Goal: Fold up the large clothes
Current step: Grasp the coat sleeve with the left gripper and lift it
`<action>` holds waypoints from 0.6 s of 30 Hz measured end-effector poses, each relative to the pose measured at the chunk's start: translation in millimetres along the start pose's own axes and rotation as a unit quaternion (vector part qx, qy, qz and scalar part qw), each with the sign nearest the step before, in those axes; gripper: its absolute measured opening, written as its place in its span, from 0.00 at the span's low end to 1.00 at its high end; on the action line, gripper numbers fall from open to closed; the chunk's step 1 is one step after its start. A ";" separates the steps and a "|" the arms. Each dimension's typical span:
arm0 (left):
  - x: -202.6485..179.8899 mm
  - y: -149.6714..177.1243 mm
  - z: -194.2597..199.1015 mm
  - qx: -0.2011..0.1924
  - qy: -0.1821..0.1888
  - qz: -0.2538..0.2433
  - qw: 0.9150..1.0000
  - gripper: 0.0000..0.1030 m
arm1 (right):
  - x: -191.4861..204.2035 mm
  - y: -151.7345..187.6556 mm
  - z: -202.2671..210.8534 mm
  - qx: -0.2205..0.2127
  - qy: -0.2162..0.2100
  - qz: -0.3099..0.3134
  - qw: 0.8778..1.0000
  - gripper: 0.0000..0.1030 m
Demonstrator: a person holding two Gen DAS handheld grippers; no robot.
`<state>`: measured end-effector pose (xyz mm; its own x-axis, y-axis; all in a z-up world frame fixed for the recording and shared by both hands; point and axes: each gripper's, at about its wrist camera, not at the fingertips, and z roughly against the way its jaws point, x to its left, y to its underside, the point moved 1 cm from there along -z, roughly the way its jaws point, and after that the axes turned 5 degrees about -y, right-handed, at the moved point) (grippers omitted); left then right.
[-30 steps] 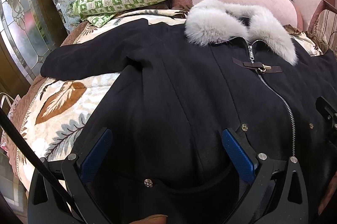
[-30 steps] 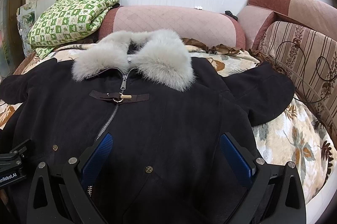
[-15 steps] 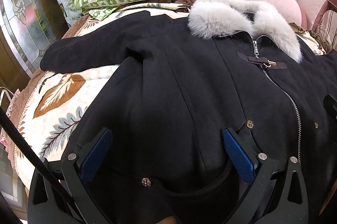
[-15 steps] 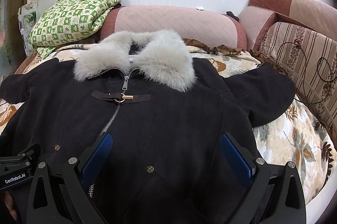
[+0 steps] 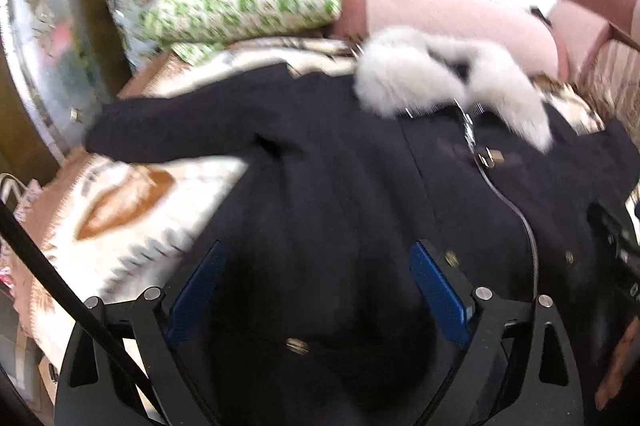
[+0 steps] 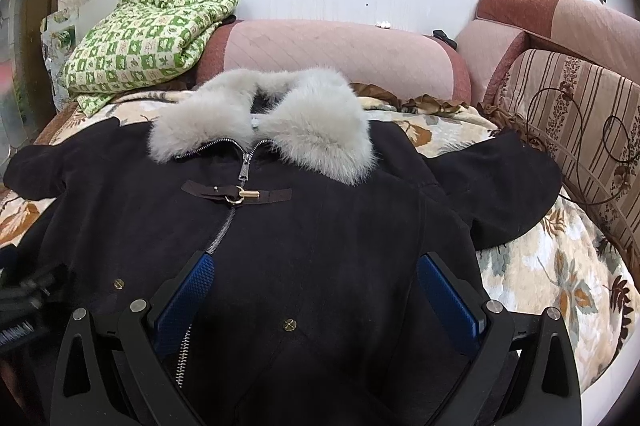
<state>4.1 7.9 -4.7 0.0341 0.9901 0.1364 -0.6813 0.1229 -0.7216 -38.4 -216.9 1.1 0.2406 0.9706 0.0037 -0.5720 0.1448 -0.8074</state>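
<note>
1. Coat (image 6: 320, 226), black and matte like suede, lies front-up on our floral bedspread (image 6: 560, 266); both sleeves spread sideways.
2. Its fur collar (image 6: 260, 117) looks pale grey and fluffy; a metal zip (image 6: 228, 222) runs down beneath a leather strap with a brass clasp (image 6: 240, 193).
3. We hold the left gripper (image 5: 320, 290) low above the coat's side, blue ribbed pads spread wide, gripping nothing; that view is blurred.
4. Our right gripper (image 6: 316, 294) hovers over the coat's front, equally wide and empty.
</note>
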 end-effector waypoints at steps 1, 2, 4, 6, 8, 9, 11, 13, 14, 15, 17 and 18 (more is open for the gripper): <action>8.7 -6.0 3.4 -0.014 -0.008 0.004 1.000 0.91 | -0.5 -0.4 1.4 -0.003 0.001 0.001 1.000 1.00; 16.0 -11.1 4.5 -0.021 -0.008 0.010 1.000 0.91 | -1.0 -0.7 2.3 -0.005 0.001 0.001 1.000 1.00; 40.1 -21.8 0.9 -0.015 0.001 0.040 0.999 0.91 | -2.2 -1.0 3.0 -0.006 0.001 -0.001 1.000 1.00; 64.4 -31.8 -12.2 0.020 -0.008 0.072 0.997 0.91 | -2.9 -0.8 1.5 -0.001 -0.001 -0.005 1.000 0.99; 88.9 -40.3 -29.7 0.059 -0.024 0.101 0.993 0.91 | -2.8 -0.5 0.4 0.002 -0.002 -0.006 1.000 1.00; 99.9 -44.7 -37.4 0.068 -0.030 0.115 0.991 0.91 | -2.4 -0.1 -0.3 0.004 -0.002 -0.005 1.000 1.00; 133.4 -57.7 -58.0 0.071 -0.050 0.150 0.985 0.87 | -1.3 1.0 -0.7 0.005 -0.001 -0.001 1.000 1.00; 165.4 -69.4 -75.8 0.058 -0.104 0.162 0.980 0.86 | -0.1 2.5 -1.6 0.006 0.002 0.003 1.000 1.00; 179.9 -74.2 -85.1 0.052 -0.139 0.158 0.976 0.86 | 0.6 3.0 -2.5 0.007 0.003 0.006 1.000 1.00; 194.4 -78.4 -95.3 0.051 -0.170 0.155 0.972 0.86 | 1.0 3.5 -3.9 0.008 0.004 0.008 1.000 1.00; 230.8 -83.4 -116.1 0.056 -0.200 0.178 0.962 0.86 | 1.0 4.6 -6.8 0.012 0.007 0.010 1.000 0.99; 248.9 -84.0 -125.5 0.062 -0.197 0.200 0.958 0.86 | 1.2 5.3 -8.2 0.014 0.007 0.011 1.000 1.00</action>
<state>161.6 252.5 4.7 -0.5096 0.8506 0.1293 -0.6643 -0.2935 -0.6875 -34.7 -216.6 -7.9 0.2389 0.9708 -0.0234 -0.5990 0.1283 -0.7904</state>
